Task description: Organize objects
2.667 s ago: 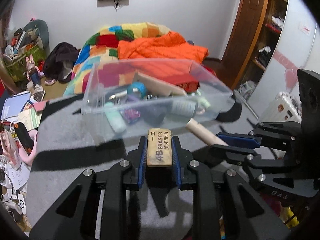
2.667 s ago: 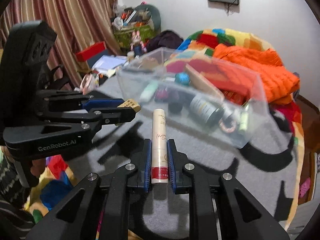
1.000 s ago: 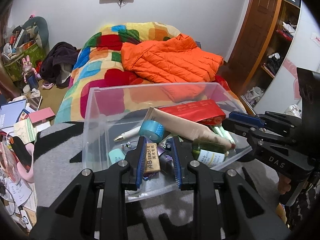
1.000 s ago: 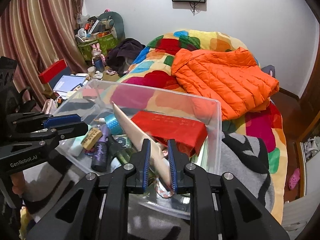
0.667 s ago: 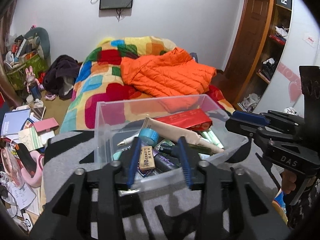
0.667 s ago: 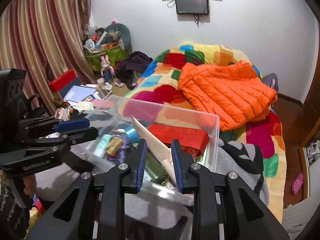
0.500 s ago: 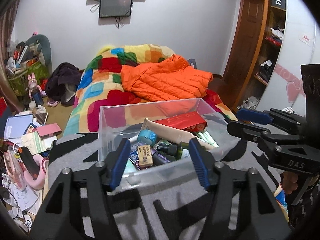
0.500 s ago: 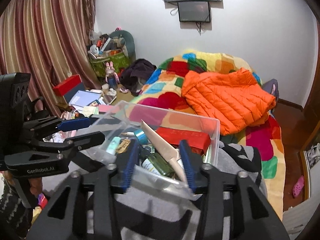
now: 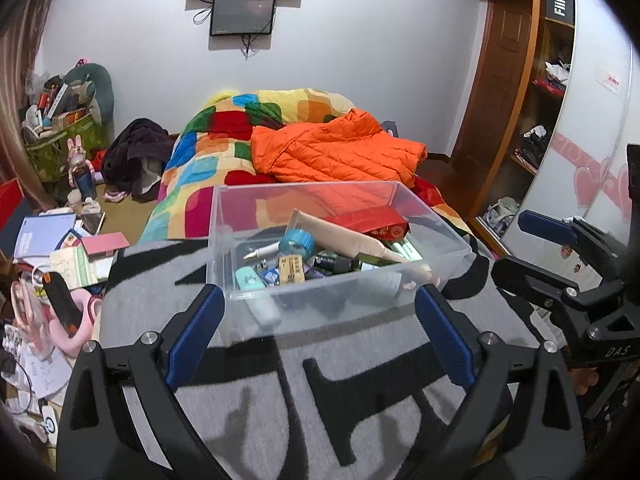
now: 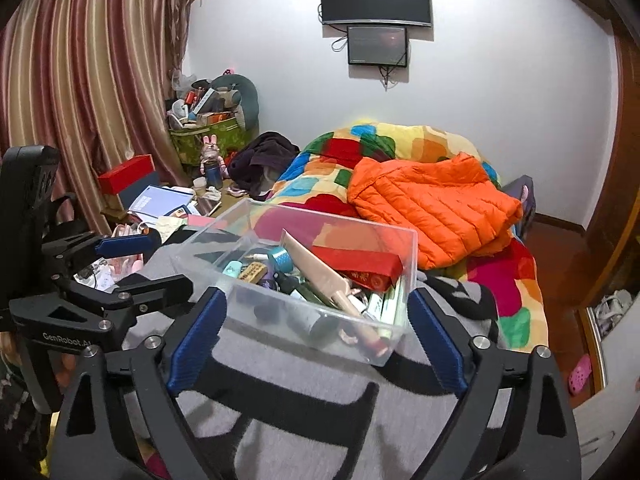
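An orange jacket (image 10: 432, 200) lies on a bed under a patchwork quilt (image 10: 384, 140) at the far wall, where two dark screens (image 10: 376, 20) hang, with striped curtains (image 10: 88, 80) and a cluttered green bag (image 10: 208, 136) at far left, a wooden wardrobe (image 9: 512, 80) right.

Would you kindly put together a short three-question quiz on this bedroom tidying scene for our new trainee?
1. True or false: the eraser lies inside the clear plastic bin.
2. Multiple choice: what lies on the bed behind the bin? A) a blue towel B) an orange puffer jacket C) a laptop
3. Short answer: is anything between the fingers of the left gripper or the right gripper?

Key:
1. True.
2. B.
3. No; both sets of jaws are opening with nothing gripped, and the bin merely sits beyond them on the grey patterned blanket.
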### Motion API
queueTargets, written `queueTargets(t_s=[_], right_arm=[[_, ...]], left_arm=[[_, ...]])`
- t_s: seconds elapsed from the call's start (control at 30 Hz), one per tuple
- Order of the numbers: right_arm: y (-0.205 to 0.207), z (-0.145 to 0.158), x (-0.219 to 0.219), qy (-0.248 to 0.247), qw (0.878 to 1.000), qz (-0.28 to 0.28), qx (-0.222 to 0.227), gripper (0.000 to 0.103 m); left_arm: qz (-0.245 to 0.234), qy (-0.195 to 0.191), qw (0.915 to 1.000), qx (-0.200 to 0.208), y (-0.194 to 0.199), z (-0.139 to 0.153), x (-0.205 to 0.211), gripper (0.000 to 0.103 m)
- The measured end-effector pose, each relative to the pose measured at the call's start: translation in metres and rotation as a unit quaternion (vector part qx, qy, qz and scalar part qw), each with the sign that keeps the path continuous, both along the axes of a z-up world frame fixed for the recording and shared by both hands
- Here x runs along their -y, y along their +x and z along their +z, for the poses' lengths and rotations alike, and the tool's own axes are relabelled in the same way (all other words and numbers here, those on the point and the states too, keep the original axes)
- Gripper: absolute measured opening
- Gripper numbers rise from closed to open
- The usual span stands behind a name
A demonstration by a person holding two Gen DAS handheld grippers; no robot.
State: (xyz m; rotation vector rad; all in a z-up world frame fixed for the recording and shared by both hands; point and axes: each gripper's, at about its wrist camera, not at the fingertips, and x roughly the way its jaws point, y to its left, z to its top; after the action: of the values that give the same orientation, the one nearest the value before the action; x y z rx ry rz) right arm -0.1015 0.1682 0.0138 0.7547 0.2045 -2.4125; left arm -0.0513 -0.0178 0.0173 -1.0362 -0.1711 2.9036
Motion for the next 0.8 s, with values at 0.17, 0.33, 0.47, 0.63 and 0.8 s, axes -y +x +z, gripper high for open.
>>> queueTargets(t_s=[0.17, 0.33, 0.47, 0.63, 0.8], right_arm=[[0.002, -0.008, -0.006, -0.008, 1.0, -0.013, 0.01, 0.097], [0.004, -0.015, -0.008, -0.01, 1.0, -0.019, 0.017, 0.097], [0.003, -0.017, -0.009, -0.013, 0.999, -0.022, 0.022, 0.097], [0.001, -0.019, -0.01, -0.014, 0.999, -0.026, 0.028, 0.097], [0.0, -0.021, -0.008, -0.013, 0.999, -0.027, 0.035, 0.097]], left_arm=[[0.006, 0.001, 1.0, 0.006, 0.008, -0.007, -0.001, 0.097], [0.008, 0.008, 0.9999, 0.009, 0.012, -0.011, -0.001, 0.097], [0.009, 0.01, 0.9998, 0.012, 0.012, -0.014, -0.001, 0.097], [0.008, 0.01, 0.9999, 0.011, 0.012, -0.015, -0.002, 0.097], [0.007, 0.011, 0.9998, 0.012, 0.011, -0.016, -0.001, 0.097]])
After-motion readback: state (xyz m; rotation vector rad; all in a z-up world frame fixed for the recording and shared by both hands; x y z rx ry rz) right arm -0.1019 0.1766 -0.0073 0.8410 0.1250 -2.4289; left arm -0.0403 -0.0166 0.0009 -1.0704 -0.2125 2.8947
